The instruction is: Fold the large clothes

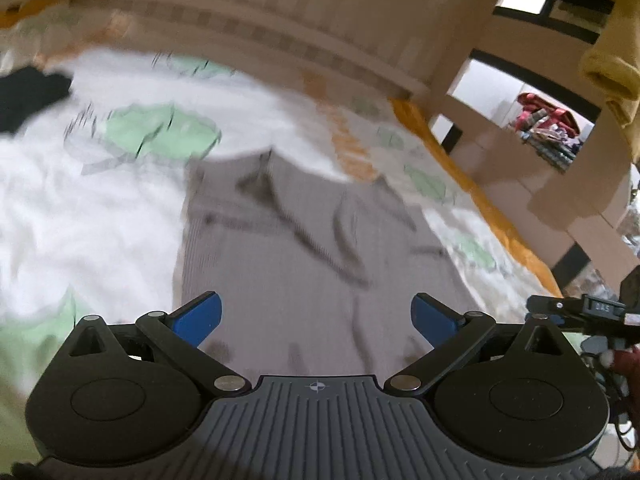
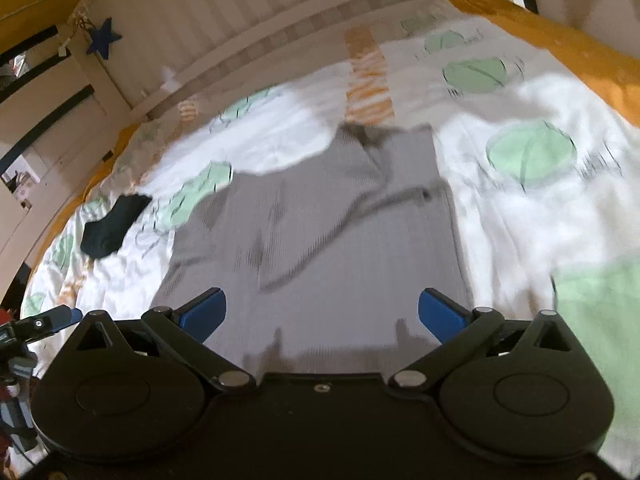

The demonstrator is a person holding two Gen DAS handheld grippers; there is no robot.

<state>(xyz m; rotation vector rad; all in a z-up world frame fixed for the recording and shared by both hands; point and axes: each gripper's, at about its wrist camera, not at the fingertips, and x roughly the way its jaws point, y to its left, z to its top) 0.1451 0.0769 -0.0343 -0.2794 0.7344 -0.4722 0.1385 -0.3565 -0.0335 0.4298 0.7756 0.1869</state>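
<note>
A grey ribbed garment (image 1: 288,272) lies spread flat on the bed, with folds and a dark cord near its far end. In the right wrist view the same grey garment (image 2: 332,240) fills the middle. My left gripper (image 1: 316,320) hovers above its near edge, open, with nothing between the blue fingers (image 1: 198,320). My right gripper (image 2: 322,316) is likewise open and empty over the near hem, its blue fingers (image 2: 442,314) wide apart. The left gripper's tip (image 2: 60,318) shows at the left edge of the right wrist view. Both pictures are blurred by motion.
The bed cover (image 2: 520,208) is white with green circles and an orange border. A small dark cloth (image 2: 112,226) lies on it left of the garment, seen also as a dark cloth (image 1: 28,96). A slatted white headboard (image 2: 248,28) runs along the far side.
</note>
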